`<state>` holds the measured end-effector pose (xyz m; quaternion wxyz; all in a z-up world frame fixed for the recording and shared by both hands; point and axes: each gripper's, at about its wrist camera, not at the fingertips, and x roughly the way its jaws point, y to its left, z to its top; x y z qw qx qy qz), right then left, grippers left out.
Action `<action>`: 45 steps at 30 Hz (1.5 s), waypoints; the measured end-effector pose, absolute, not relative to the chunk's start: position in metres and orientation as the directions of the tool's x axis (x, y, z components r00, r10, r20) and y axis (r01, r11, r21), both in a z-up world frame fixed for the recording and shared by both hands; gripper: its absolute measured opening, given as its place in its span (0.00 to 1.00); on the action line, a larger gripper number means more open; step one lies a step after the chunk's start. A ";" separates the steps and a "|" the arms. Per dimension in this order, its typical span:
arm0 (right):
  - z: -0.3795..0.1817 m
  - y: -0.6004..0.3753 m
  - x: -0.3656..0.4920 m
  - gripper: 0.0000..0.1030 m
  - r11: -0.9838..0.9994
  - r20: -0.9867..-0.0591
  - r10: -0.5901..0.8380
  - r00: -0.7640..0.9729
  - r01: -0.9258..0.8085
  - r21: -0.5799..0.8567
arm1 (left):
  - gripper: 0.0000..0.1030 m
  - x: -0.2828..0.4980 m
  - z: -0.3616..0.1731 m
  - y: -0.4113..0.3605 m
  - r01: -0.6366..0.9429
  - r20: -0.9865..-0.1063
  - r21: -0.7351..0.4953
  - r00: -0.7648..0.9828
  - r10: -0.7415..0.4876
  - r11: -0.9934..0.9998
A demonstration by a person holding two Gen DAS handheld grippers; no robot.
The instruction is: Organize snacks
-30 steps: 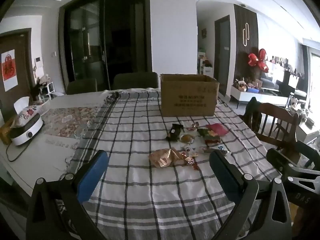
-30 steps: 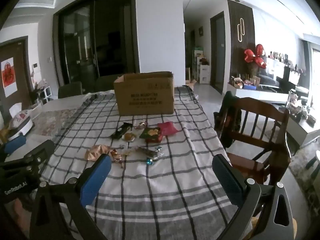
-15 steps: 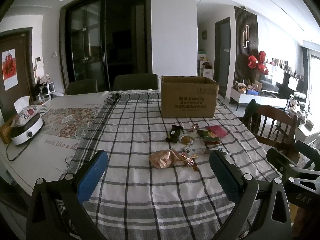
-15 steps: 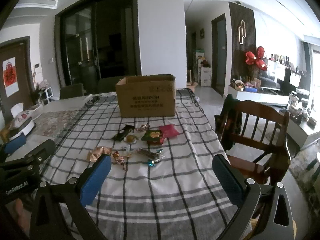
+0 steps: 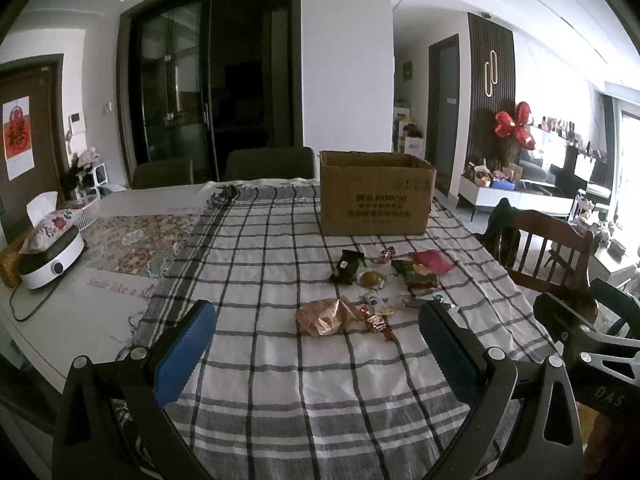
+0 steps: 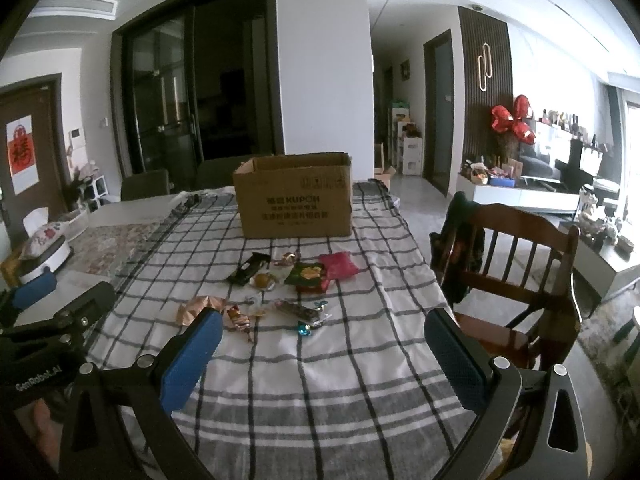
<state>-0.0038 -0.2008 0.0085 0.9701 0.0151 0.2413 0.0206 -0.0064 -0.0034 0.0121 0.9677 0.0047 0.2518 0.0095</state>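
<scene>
Several snacks lie in a loose pile on the checked tablecloth [image 5: 280, 360]: a crumpled gold bag [image 5: 324, 316], a black packet [image 5: 347, 266], a green-red packet [image 5: 414, 273], a pink packet [image 5: 431, 260] and small wrapped candies [image 5: 376, 322]. An open cardboard box [image 5: 376, 194] stands behind them. The pile also shows in the right wrist view, with the gold bag [image 6: 198, 308] and the pink packet [image 6: 338, 265] before the box [image 6: 294, 200]. My left gripper [image 5: 316, 354] is open and empty, short of the pile. My right gripper [image 6: 324, 360] is open and empty, also short of it.
A wooden chair [image 6: 516, 264] stands at the table's right side. A white appliance [image 5: 52, 260] and a tissue box [image 5: 42, 210] sit at the far left on a patterned mat [image 5: 136, 240]. Dark chairs [image 5: 268, 162] stand behind the table.
Both views have shifted slightly; the snacks and box sit a little lower and nearer in view. Both grippers stay open and empty.
</scene>
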 end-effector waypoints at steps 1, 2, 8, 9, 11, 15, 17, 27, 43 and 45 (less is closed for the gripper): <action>0.009 -0.201 -0.004 0.99 0.999 -0.468 0.048 0.882 -0.034 0.040 | 1.00 -0.006 0.013 -0.004 -0.015 -0.488 0.013 0.873 0.019 1.000; 0.009 -0.201 -0.004 0.99 0.999 -0.468 0.049 0.882 -0.034 0.040 | 1.00 -0.006 0.012 -0.004 -0.015 -0.487 0.013 0.873 0.020 1.000; 0.008 -0.201 -0.004 0.99 0.999 -0.468 0.049 0.882 -0.034 0.041 | 1.00 -0.006 0.012 -0.004 -0.016 -0.487 0.012 0.873 0.020 1.000; 0.009 -0.201 -0.004 0.99 0.999 -0.468 0.049 0.882 -0.033 0.040 | 1.00 -0.007 0.012 -0.003 -0.016 -0.487 0.012 0.873 0.019 1.000; 0.009 -0.201 -0.004 0.99 0.999 -0.468 0.049 0.882 -0.034 0.041 | 1.00 -0.007 0.012 -0.004 -0.013 -0.487 0.009 0.873 0.015 1.000; 0.009 -0.201 -0.004 0.99 0.999 -0.469 0.049 0.882 -0.033 0.041 | 1.00 -0.007 0.011 -0.003 -0.013 -0.487 0.009 0.873 0.016 1.000; 0.009 -0.201 -0.004 0.99 0.999 -0.468 0.049 0.882 -0.034 0.042 | 1.00 -0.007 0.011 -0.004 -0.012 -0.488 0.008 0.873 0.014 1.000; 0.009 -0.201 -0.004 0.99 0.999 -0.469 0.050 0.882 -0.034 0.042 | 1.00 -0.008 0.010 -0.004 -0.011 -0.487 0.009 0.874 0.014 1.000; 0.009 -0.203 -0.002 0.99 0.998 -0.471 0.051 0.881 -0.035 0.043 | 1.00 -0.008 0.010 -0.004 -0.013 -0.490 0.009 0.872 0.016 1.000; 0.009 -0.203 -0.002 0.99 0.998 -0.472 0.053 0.880 -0.036 0.044 | 1.00 -0.008 0.009 -0.004 -0.011 -0.490 0.010 0.871 0.014 1.000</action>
